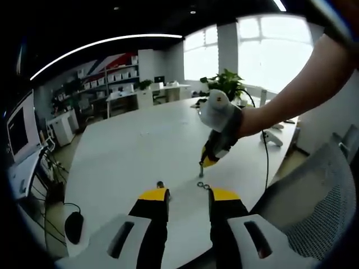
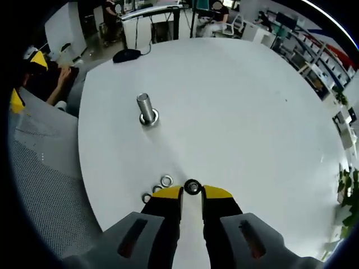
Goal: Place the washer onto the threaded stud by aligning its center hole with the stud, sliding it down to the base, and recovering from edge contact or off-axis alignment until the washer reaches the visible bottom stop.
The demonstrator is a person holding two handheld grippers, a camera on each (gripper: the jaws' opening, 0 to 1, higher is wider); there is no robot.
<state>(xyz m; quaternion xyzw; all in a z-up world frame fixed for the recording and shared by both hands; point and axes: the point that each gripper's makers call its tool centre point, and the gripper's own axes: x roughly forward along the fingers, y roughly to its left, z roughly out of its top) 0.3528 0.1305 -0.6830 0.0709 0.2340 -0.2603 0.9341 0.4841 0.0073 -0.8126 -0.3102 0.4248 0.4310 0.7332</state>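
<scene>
The metal threaded stud (image 2: 145, 106) stands upright on the white table (image 2: 241, 112), with a ring at its base. In the left gripper view the stud (image 1: 160, 184) shows small, just past my left jaw tip. My right gripper (image 2: 192, 193) is shut on a dark washer (image 2: 192, 186) at its yellow tips, well short of the stud. Three loose washers (image 2: 157, 188) lie on the table beside it. My left gripper (image 1: 189, 194) is open with nothing between its jaws. The right gripper (image 1: 206, 161), held by a gloved hand (image 1: 221, 112), points down over the loose washers (image 1: 202, 185).
A grey mesh chair (image 1: 314, 213) sits at the table's near edge, also in the right gripper view (image 2: 39, 185). A black mouse (image 2: 126, 55) lies at the table's rim. A plant (image 1: 226, 84) and a cable (image 1: 265, 151) are at the far side.
</scene>
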